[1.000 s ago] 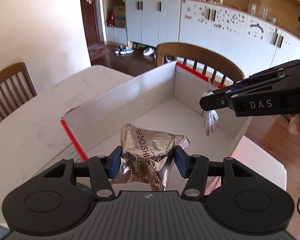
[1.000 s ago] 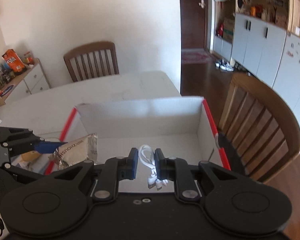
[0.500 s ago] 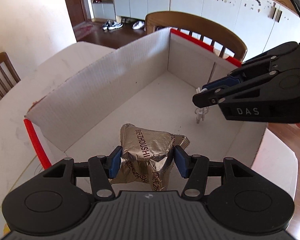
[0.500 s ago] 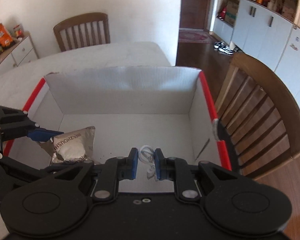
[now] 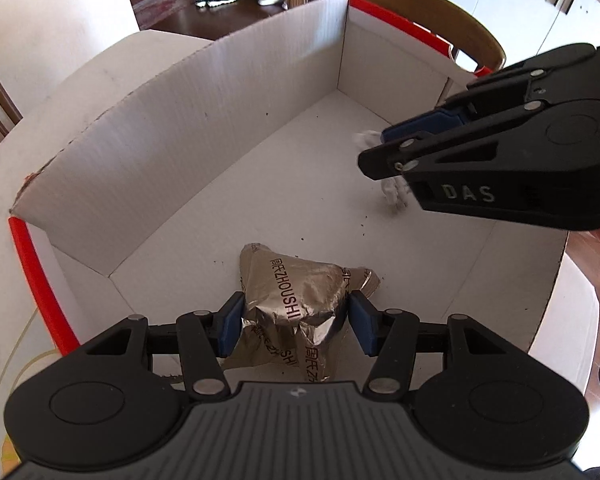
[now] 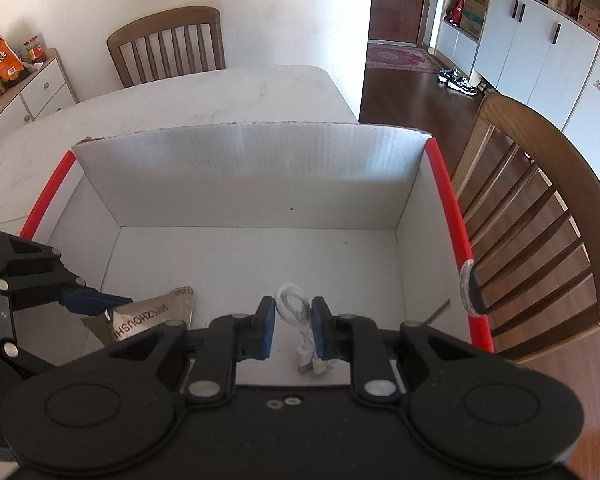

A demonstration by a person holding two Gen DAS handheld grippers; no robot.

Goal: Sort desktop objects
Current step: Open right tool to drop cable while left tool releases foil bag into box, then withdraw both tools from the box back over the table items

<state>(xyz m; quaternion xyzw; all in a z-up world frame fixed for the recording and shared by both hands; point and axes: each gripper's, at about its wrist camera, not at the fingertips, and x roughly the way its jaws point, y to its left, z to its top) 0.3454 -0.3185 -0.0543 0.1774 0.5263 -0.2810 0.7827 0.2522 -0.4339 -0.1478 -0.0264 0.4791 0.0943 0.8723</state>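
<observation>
Two tools over the white box (image 6: 244,176): left tool (image 5: 292,322) clamps the foil packet (image 5: 296,300) at 6 o'clock, right tool (image 6: 293,326), jaws just easing apart, loosely flanks the white cable (image 6: 296,312) at 3 o'clock.

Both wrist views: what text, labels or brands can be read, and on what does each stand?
"ZHOUSHI", beside Chinese characters I cannot read surely: on the foil packet held in the left tongs.
"DAS": on the side of the right tongs, seen from the left wrist.
Orange bag on the sideboard: print too small to read.
</observation>
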